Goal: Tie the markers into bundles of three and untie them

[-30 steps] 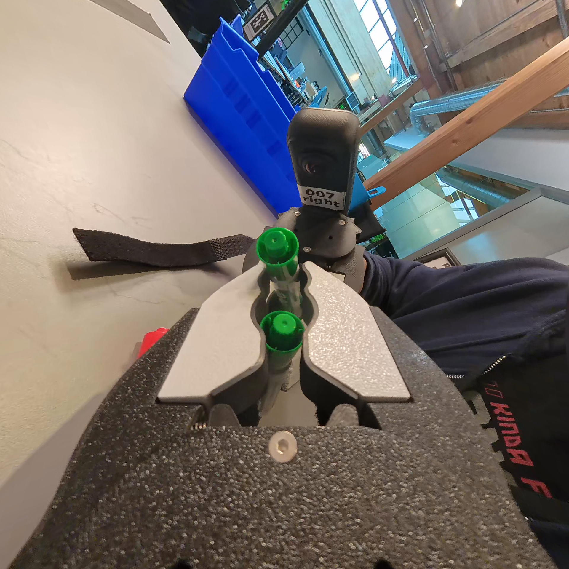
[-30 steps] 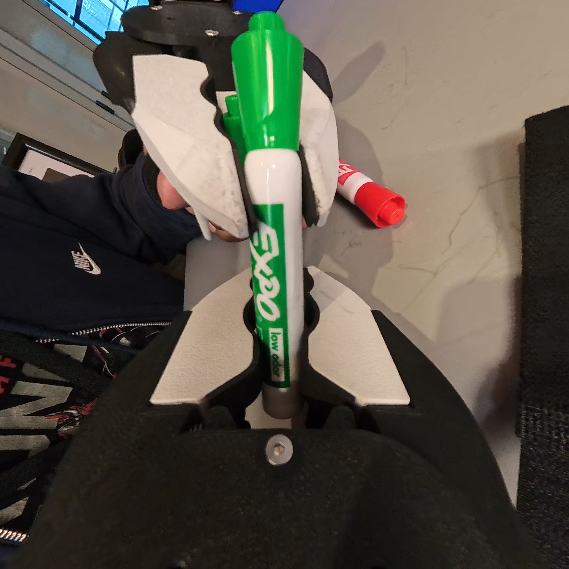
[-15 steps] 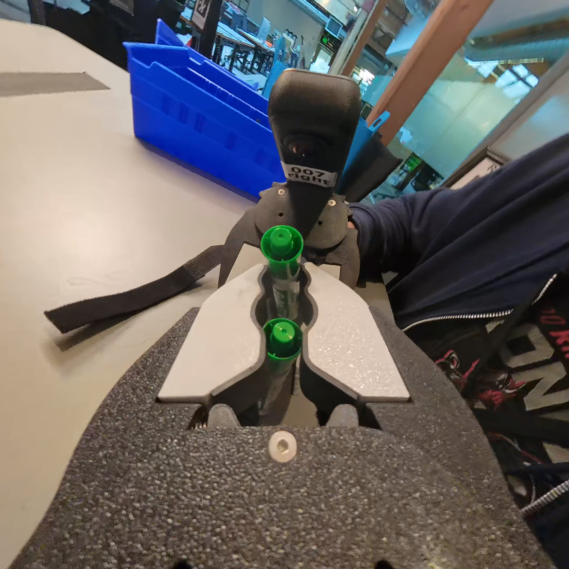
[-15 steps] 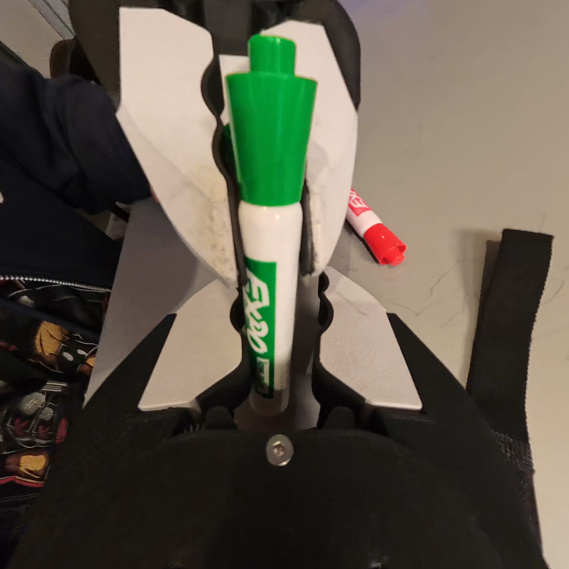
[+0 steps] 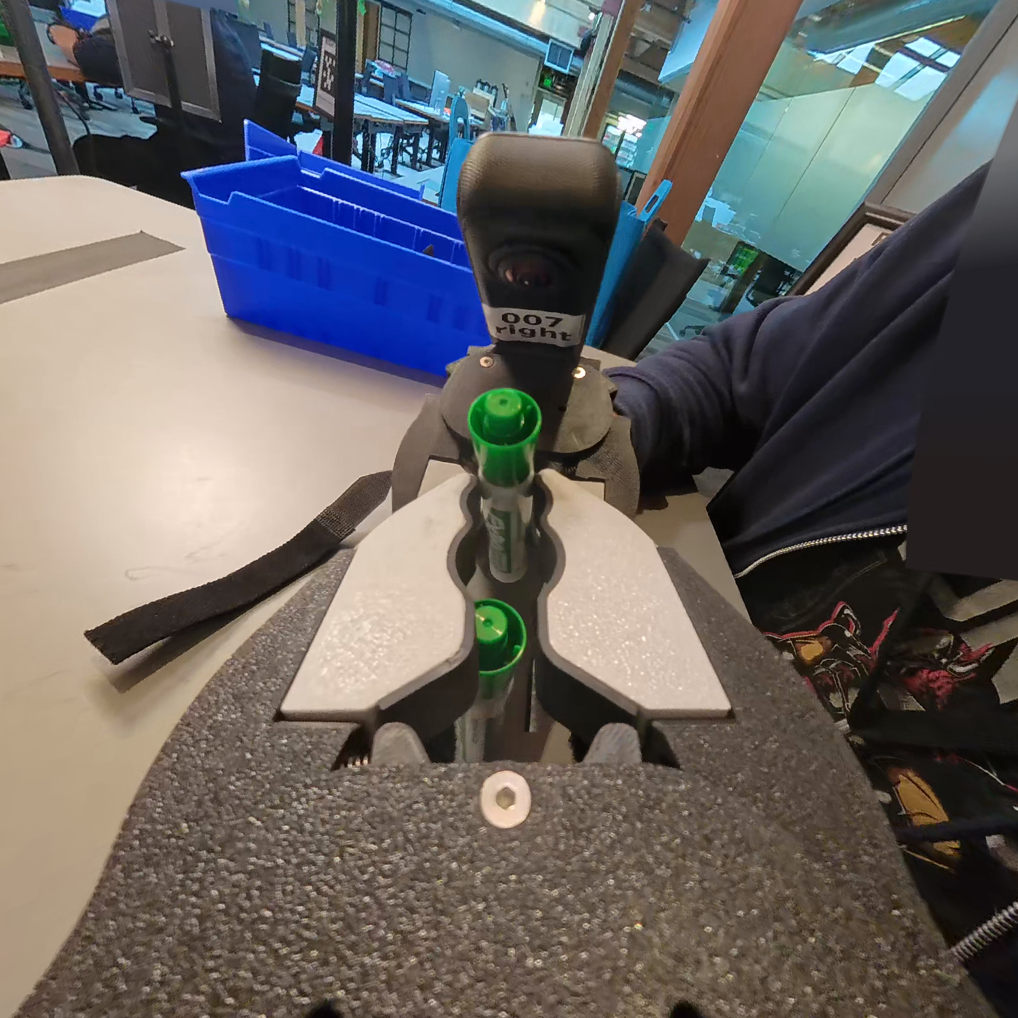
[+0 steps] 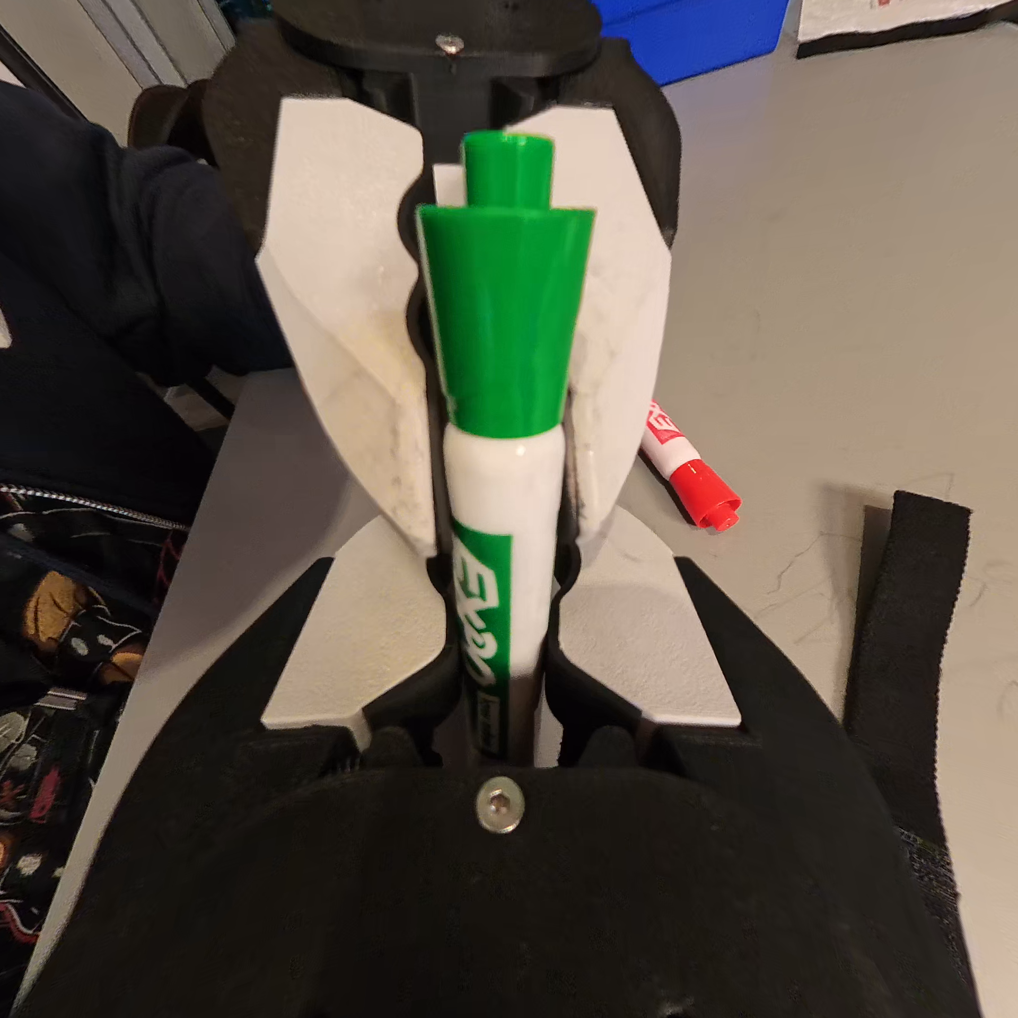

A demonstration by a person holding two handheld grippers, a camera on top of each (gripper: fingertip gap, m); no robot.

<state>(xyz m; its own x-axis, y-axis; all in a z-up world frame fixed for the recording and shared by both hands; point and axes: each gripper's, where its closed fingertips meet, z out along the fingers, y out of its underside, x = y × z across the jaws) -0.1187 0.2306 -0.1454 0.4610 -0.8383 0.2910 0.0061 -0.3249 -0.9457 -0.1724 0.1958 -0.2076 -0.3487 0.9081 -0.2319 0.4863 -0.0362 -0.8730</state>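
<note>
While both meet tip to tip, each claw [image 6: 504,556] pinches green markers [image 6: 504,330].

Pale worktop [image 5: 137,385] bearing a blue plastic bin [image 5: 330,275] toward its far edge and a grey tape strip [image 5: 71,264] at its left edge, with a dark navy sleeve [image 5: 799,413] over its right edge; desks and a wooden post [image 5: 710,110] beyond.
</note>
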